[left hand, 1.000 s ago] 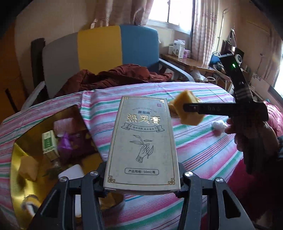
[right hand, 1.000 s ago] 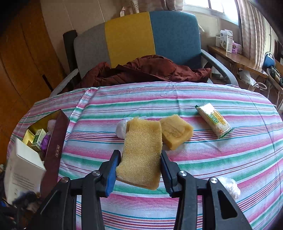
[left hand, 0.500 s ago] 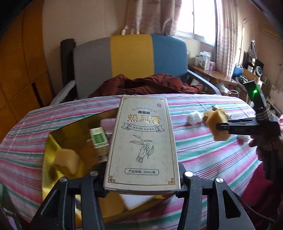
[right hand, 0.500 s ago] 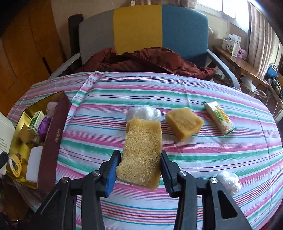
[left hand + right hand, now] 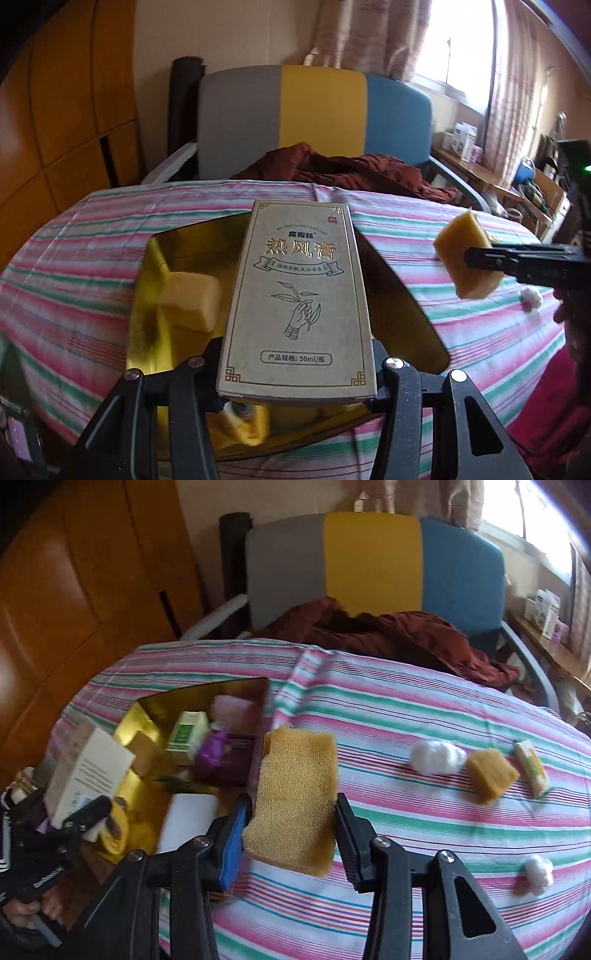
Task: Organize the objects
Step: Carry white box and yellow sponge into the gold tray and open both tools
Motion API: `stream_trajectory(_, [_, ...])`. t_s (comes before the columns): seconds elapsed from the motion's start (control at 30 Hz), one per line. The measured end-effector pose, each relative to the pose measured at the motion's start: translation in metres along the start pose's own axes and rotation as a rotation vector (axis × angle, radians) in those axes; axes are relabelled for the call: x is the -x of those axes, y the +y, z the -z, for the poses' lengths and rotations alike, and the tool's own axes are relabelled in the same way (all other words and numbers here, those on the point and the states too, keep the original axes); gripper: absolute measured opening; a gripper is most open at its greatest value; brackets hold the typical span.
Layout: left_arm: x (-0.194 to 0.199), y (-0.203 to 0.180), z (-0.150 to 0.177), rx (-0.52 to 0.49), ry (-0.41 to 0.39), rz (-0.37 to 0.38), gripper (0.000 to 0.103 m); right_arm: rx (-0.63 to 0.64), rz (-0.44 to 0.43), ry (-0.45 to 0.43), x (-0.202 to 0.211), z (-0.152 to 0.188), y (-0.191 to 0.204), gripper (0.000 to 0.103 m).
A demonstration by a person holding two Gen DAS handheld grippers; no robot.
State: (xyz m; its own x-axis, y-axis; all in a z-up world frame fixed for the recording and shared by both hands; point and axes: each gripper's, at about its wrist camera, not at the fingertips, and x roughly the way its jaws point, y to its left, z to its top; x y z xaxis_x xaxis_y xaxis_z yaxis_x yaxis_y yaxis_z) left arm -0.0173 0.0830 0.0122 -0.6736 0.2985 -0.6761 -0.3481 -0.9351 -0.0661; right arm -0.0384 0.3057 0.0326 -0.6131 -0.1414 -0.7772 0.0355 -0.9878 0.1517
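Left tongs clamped on carton, long axis pointing away, held over gold box; right tongs clamped on sponge, long axis away, above striped desk beside box; farther: cotton ball, second sponge

Three sponges: one held over the surface's near edge, one lying toward the right edge, one inside the gold box. Two cotton balls: a large one beside the lying sponge, a small one near the right near edge. One wrapped bar. One tall carton. One small green carton, one purple packet and one white block in the box.
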Motion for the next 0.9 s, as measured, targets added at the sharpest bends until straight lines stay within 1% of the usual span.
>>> stream_trajectory(0.17, [0.008, 0.043, 0.000, 0.089, -0.005, -0.039, 0.052, 0.040, -0.089, -0.008, -0.005, -0.008, 0.041, 0.044])
stream_trajectory(0.3, [0.016, 0.080, 0.003, 0.172, -0.005, -0.075, 0.052, 0.068, -0.141, -0.001, -0.010, -0.015, 0.067, 0.044])
stream_trajectory(0.4, [0.019, 0.102, 0.008, 0.226, 0.007, -0.086, 0.052, 0.088, -0.171, 0.010, -0.019, -0.021, 0.085, 0.044])
stream_trajectory(0.57, [0.021, 0.121, 0.012, 0.282, 0.018, -0.081, 0.052, 0.119, -0.200, 0.036, -0.035, -0.029, 0.111, 0.044])
stream_trajectory(0.7, [0.019, 0.129, 0.012, 0.302, 0.014, -0.085, 0.052, 0.134, -0.218, 0.050, -0.050, -0.039, 0.127, 0.044])
stream_trajectory(0.83, [0.013, 0.131, 0.014, 0.312, 0.033, -0.077, 0.052, 0.140, -0.220, 0.049, -0.068, -0.057, 0.142, 0.044])
stream_trajectory(0.9, [0.008, 0.129, 0.016, 0.311, 0.048, -0.071, 0.052, 0.132, -0.219, 0.044, -0.080, -0.069, 0.148, 0.047])
